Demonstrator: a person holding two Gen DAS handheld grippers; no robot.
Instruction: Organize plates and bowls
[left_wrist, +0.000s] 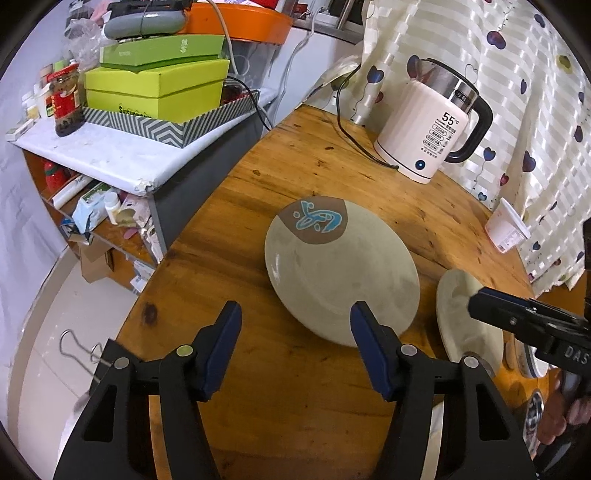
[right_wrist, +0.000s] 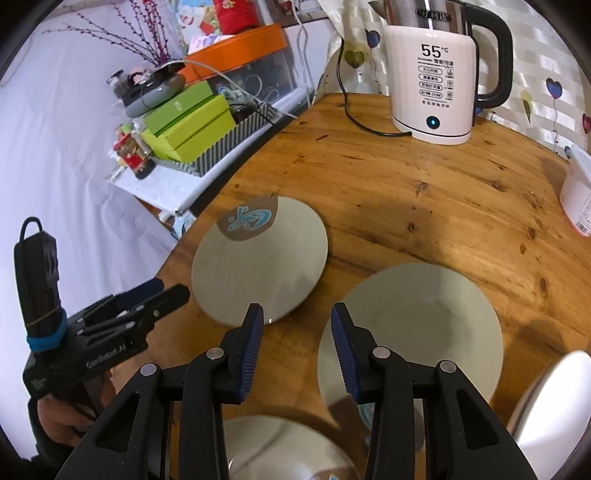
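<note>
Left gripper (left_wrist: 295, 314) open, empty, above the near rim of the plate with the blue-and-brown emblem (left_wrist: 341, 273) on the wooden table (left_wrist: 369, 177). Right gripper (right_wrist: 297, 315) parted, gripping nothing, between that plate and the plain white plate (right_wrist: 424, 325) just beside. White electric kettle (right_wrist: 432, 88) far behind.

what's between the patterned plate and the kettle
Only bare wooden table between the patterned plate and kettle, clearest in the right wrist view.

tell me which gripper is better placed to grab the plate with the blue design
Left, likely. The left gripper is open with one finger already at the near rim of the patterned plate. The right gripper faces the plain plate.
</note>
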